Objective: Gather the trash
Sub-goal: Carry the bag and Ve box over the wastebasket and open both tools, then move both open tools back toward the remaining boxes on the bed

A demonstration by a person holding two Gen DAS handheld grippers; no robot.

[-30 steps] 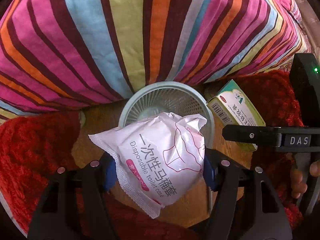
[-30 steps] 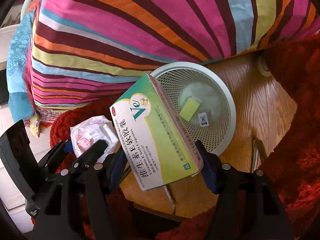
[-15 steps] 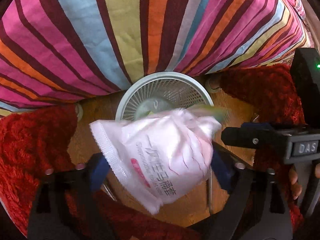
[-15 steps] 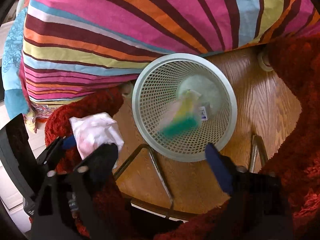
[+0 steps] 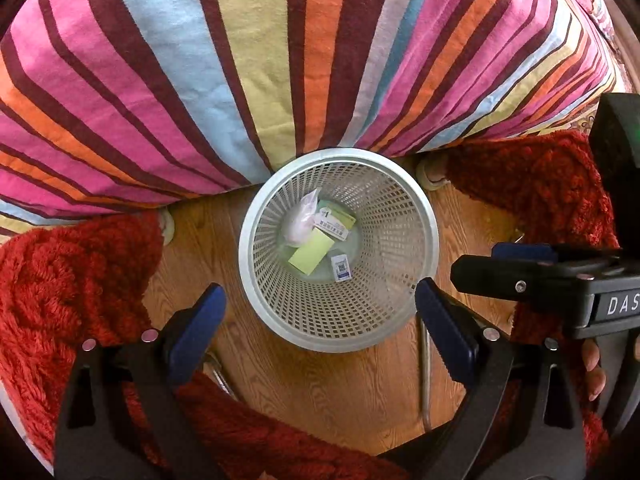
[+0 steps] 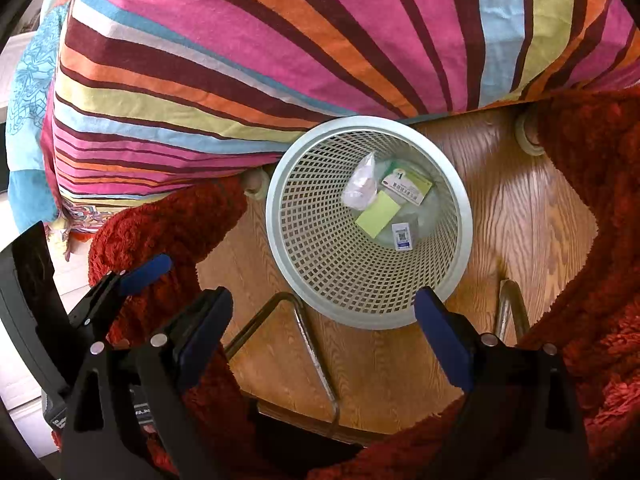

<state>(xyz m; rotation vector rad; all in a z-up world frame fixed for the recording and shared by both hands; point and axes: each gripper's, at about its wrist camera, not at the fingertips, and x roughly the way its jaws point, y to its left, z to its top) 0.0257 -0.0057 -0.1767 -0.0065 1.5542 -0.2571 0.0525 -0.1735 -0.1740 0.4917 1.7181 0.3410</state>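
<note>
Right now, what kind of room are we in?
Probably a bedroom or living room at home: a striped fabric cover, a red shaggy rug on a wood floor, and a mesh wastebasket.

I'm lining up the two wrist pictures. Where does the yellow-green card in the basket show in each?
Left wrist: yellow-green card lies on the basket floor, just left of the picture's centre.
Right wrist: the card sits right of centre, above the middle.
Shared landmark: the white mesh basket, with the QR label beside the card.
</note>
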